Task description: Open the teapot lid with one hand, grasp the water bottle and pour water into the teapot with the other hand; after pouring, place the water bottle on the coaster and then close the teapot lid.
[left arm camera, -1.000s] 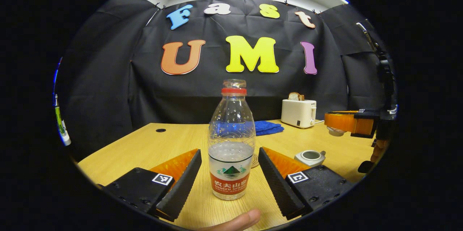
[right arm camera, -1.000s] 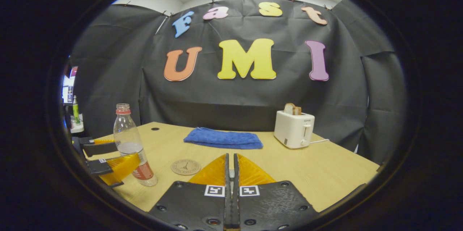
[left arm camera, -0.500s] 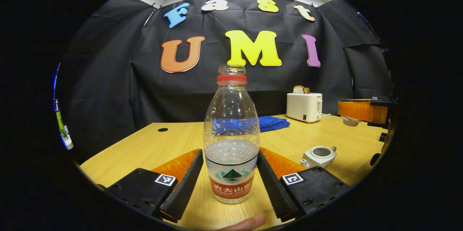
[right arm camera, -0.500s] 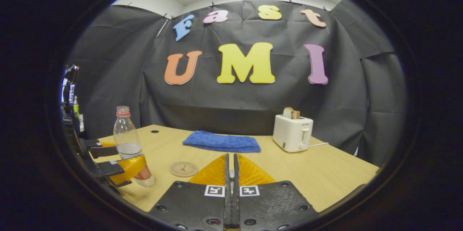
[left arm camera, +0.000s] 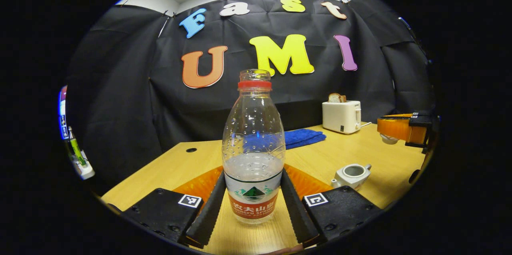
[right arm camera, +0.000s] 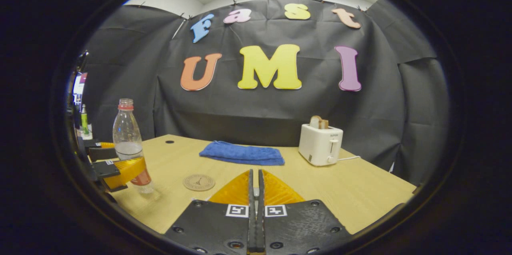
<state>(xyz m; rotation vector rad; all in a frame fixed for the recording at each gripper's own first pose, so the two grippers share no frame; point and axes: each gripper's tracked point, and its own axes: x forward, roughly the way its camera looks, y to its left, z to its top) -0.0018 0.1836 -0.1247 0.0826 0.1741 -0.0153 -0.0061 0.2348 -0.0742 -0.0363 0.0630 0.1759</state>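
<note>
The water bottle (left arm camera: 253, 155) is now clamped and lifted by the left gripper (left arm camera: 253, 203), ready for pouring into the open teapot (left arm camera: 351, 174) at four o'clock, while the right gripper (right arm camera: 254, 191) is closed, its hold unclear.

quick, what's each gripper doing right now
left gripper: closed on the water bottle.
right gripper: closed, holding the teapot lid.

I see the water bottle (left arm camera: 253, 155) as clear, glossy plastic beaded with droplets inside, wrapped in a smooth printed label. The table (right arm camera: 360, 195) looks like pale wood-grain laminate with a matt sheen. The teapot (left arm camera: 351, 175) reads as glazed white ceramic. The towel (right arm camera: 242, 153) is soft, nubbly cloth. The toaster (right arm camera: 320, 148) looks like smooth plastic, and the coaster (right arm camera: 199, 182) appears matt, wood-like.
</note>
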